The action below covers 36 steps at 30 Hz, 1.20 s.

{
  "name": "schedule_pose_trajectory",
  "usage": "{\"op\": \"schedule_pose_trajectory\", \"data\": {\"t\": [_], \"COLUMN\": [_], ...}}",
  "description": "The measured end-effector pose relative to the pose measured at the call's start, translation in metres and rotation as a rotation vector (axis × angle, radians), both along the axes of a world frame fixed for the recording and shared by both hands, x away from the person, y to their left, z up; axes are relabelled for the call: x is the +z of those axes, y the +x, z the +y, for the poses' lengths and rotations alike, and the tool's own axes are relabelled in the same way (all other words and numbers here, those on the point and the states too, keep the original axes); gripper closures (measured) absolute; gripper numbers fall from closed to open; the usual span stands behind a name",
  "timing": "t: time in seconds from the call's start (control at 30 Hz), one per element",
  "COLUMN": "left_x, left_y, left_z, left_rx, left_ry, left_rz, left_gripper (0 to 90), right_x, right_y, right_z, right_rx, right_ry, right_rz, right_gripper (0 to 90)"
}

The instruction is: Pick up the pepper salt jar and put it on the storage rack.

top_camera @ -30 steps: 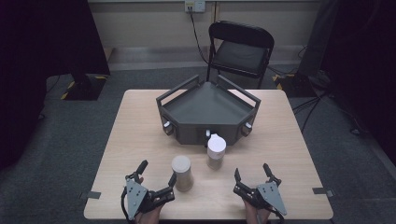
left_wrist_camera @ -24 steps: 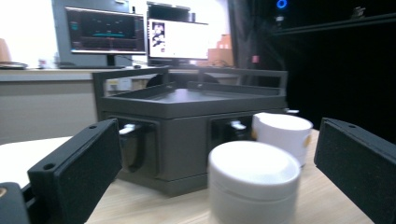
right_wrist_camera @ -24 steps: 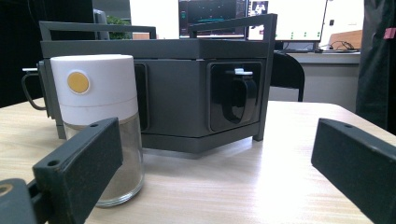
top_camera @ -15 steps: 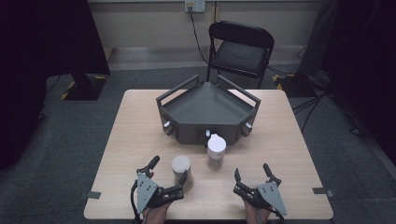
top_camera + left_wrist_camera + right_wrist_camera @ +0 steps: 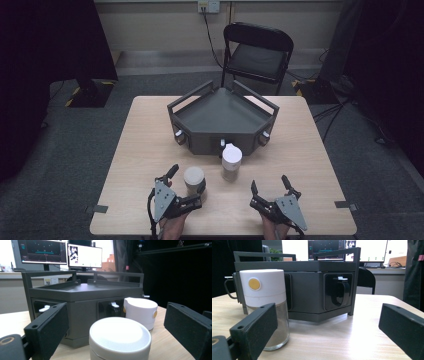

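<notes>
Moved in toward the near jar [image 5: 194, 179] since a second ago: left gripper [image 5: 188, 184], now straddling it, jaws just closing yet spread, with gaps on both sides in the left gripper view, so no pinch so far. Seen there between black jaws: round white lid of that jar [image 5: 120, 338], standing on the wooden surface [image 5: 150, 150] just in front of the dark rack [image 5: 223, 120]. Standing nearer the rack's front face, to the right of the first jar: second jar [image 5: 231, 161], white-capped with a yellow dot, clear glass below, untouched. Resting on the surface well in front of the rack and to the right: right gripper [image 5: 270, 189], jaws spread wide, pinching nothing; second jar [image 5: 265, 307] close beside its left jaw in the right gripper view.

Judged early in the job: reach on the near jar done, grasp about to be made, lift and any placing on or in the rack all left. Rack top bare, both jars upright. Beyond the surface, a black folding chair [image 5: 257, 55].
</notes>
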<state>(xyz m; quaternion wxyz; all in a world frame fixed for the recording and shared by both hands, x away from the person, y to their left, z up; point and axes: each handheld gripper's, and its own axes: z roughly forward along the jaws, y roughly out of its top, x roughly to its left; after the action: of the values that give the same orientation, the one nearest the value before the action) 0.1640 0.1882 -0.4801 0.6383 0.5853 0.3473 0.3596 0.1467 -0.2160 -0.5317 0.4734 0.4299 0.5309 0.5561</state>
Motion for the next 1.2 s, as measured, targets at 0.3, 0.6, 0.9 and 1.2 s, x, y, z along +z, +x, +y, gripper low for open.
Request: {"op": "schedule_pose_trajectory", "data": {"t": [0.3, 0.6, 0.9, 1.2], "left_x": [-0.006, -0.011, -0.013, -0.015], "left_y": [0.008, 0.014, 0.017, 0.016], "left_z": [-0.003, -0.001, -0.002, -0.004], "left_rx": [-0.007, -0.023, -0.031, -0.031], "left_ry": [0.019, 0.036, 0.05, 0.055], "left_rz": [0.059, 0.109, 0.139, 0.125], "left_gripper": [10.3, 21.1, 28.8, 34.3], "right_x": [0.0, 0.0, 0.0, 0.0], "right_y": [0.0, 0.0, 0.0, 0.0], "right_z": [0.0, 0.0, 0.0, 0.0], "right_rx": [0.0, 0.001, 0.0, 0.0], "right_ry": [0.0, 0.0, 0.0, 0.0], "right_rz": [0.0, 0.0, 0.0, 0.001], "right_gripper": [1.0, 1.0, 1.0, 1.1]}}
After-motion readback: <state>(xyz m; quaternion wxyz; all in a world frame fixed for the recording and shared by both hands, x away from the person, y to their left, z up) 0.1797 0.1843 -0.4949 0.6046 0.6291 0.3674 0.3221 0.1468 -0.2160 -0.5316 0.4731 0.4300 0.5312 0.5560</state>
